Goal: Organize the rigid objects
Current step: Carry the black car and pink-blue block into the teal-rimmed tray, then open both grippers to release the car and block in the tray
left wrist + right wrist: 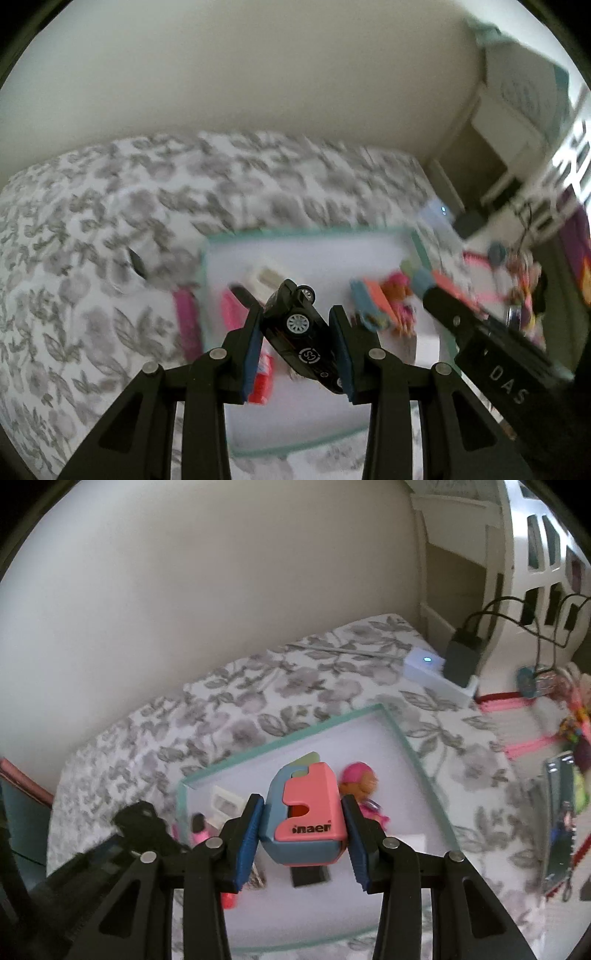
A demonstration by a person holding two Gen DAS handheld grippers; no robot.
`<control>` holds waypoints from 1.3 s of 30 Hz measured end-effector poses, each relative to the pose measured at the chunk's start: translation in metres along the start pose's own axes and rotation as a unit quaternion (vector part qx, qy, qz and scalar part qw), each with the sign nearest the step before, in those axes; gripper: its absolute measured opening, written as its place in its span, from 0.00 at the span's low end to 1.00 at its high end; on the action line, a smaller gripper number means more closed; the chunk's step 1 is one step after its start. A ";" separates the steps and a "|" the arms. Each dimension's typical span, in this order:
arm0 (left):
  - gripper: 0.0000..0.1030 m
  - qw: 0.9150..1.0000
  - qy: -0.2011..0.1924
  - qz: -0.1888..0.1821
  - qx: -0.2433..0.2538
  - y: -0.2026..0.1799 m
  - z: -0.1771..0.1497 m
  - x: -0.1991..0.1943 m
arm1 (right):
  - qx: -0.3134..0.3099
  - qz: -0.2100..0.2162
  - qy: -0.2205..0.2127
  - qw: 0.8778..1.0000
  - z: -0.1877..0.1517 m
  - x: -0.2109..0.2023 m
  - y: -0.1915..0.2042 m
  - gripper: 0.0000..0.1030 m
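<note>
Left hand-held gripper (pixel 297 328) pinches glossy blk toy car (pixel 299 332); right (pixel 303 825) clamps blocky pink/blue plastic toy (pixel 306 812).

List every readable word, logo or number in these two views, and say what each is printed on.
"DAS": white letters on the black body of the other tongs, at the left view's right edge.
"inaer", last letter cut off: black print on the pink and blue toy.
Round white emblem on the black toy car: unreadable.

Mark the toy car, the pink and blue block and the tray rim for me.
black toy car (pixel 301 332), left wrist view, on its side by the wheel.
pink and blue block (pixel 308 808), right wrist view, on its pink face.
tray (pixel 402 734), right wrist view, on its teal rim.
</note>
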State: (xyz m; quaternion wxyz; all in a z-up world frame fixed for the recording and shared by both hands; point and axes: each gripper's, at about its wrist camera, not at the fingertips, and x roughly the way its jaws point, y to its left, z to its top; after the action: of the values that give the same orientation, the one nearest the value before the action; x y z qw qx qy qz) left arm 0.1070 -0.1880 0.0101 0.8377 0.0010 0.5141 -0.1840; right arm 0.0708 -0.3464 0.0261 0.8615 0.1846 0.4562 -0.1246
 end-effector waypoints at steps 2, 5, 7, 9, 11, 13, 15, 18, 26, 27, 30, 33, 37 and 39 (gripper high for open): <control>0.36 1.000 0.015 0.005 0.012 -0.009 -0.010 0.009 | -0.007 -0.009 0.004 1.000 -0.005 0.000 -0.003 0.44; 0.36 0.999 0.030 0.008 0.017 -0.014 -0.020 0.017 | -0.011 -0.020 0.020 1.000 -0.014 0.007 -0.008 0.44; 0.37 0.999 0.046 0.011 0.014 -0.013 -0.027 0.027 | -0.014 -0.031 0.039 0.999 -0.020 0.015 -0.012 0.44; 0.37 0.998 0.063 0.013 0.011 -0.013 -0.034 0.038 | -0.016 -0.043 0.058 0.997 -0.026 0.026 -0.015 0.44; 0.37 0.997 0.079 0.010 0.010 -0.013 -0.041 0.046 | -0.017 -0.052 0.074 0.996 -0.032 0.035 -0.020 0.44; 0.37 0.996 0.089 0.010 0.009 -0.013 -0.044 0.053 | -0.014 -0.056 0.085 0.995 -0.035 0.040 -0.023 0.44; 0.37 0.996 0.092 0.013 0.012 -0.014 -0.045 0.056 | -0.017 -0.059 0.091 0.994 -0.037 0.044 -0.023 0.44; 0.37 0.995 0.094 0.015 0.014 -0.015 -0.046 0.058 | -0.030 -0.065 0.100 0.992 -0.039 0.048 -0.020 0.44; 0.37 0.993 0.117 0.020 0.001 -0.007 -0.048 0.075 | -0.029 -0.064 0.119 0.990 -0.042 0.057 -0.021 0.44; 0.37 0.993 0.118 0.019 0.000 -0.007 -0.049 0.075 | -0.028 -0.063 0.119 0.991 -0.041 0.058 -0.021 0.44; 0.36 0.993 0.119 0.021 0.003 -0.008 -0.049 0.075 | -0.027 -0.062 0.119 0.991 -0.041 0.058 -0.022 0.44; 0.37 0.993 0.118 0.016 0.002 -0.011 -0.048 0.071 | -0.025 -0.061 0.123 0.990 -0.041 0.059 -0.022 0.44; 0.37 0.994 0.112 0.013 0.004 -0.014 -0.043 0.066 | -0.029 -0.067 0.124 0.990 -0.039 0.058 -0.021 0.44; 0.38 0.994 0.110 0.012 0.004 -0.014 -0.040 0.062 | -0.029 -0.065 0.123 0.990 -0.038 0.057 -0.020 0.45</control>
State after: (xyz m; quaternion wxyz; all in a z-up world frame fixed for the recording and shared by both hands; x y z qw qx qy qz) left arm 0.0936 -0.2129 -0.0596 0.7784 0.0309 0.6021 -0.1752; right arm 0.0661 -0.3509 -0.0451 0.7943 0.1433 0.5728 -0.1432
